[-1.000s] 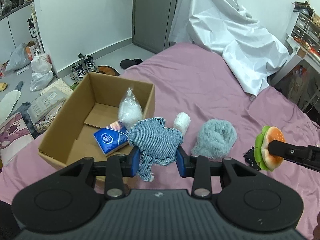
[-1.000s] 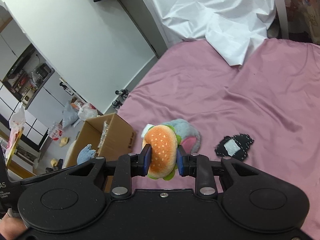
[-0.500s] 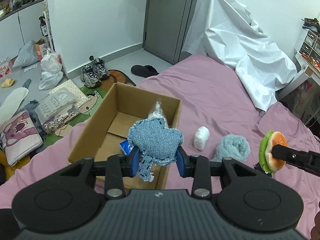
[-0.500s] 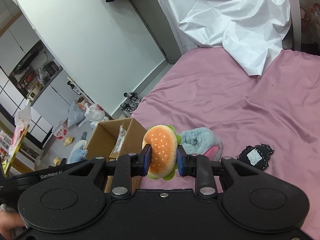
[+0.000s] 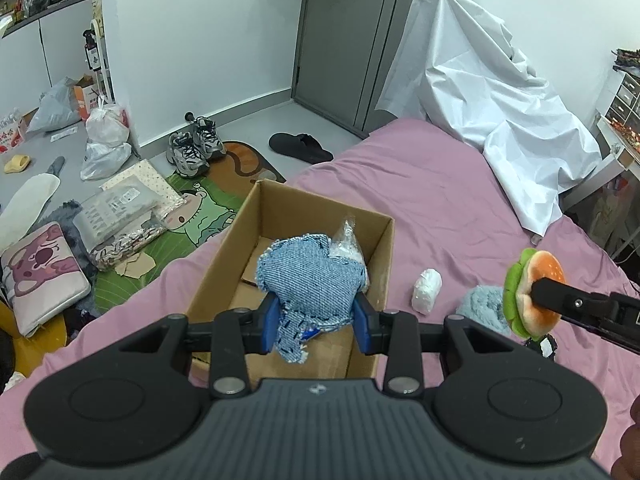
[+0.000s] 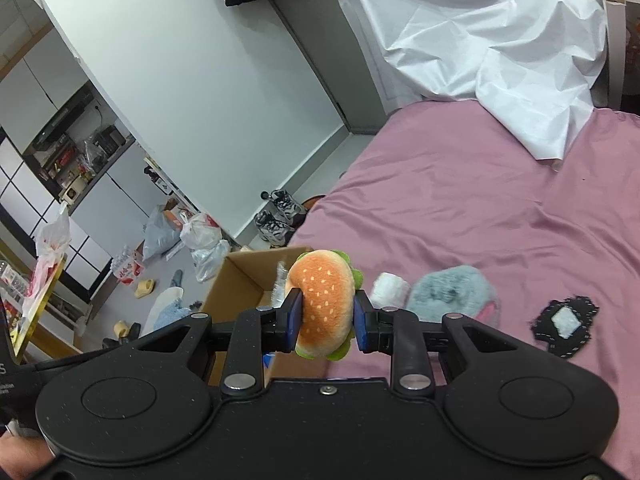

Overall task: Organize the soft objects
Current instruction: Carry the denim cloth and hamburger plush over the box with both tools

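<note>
the left claw [image 5: 316, 322] pinched a denim cushion [image 5: 312, 280] over the cardboard box [image 5: 384, 256], apparently mid-delivery. the right claw [image 6: 326, 318] pinched a plush burger [image 6: 324, 304]; next, each would need releasing inside.

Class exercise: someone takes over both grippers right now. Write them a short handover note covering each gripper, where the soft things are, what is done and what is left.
Left gripper: shut on the denim cushion, held over the cardboard box.
Right gripper: shut on the burger toy, above the bed to the right of the box.
Done: a clear plastic bag is already in the box.
Left: drop the cushion, then the burger. Still on the pink sheet: white roll, grey fluffy toy, black patch.
</note>
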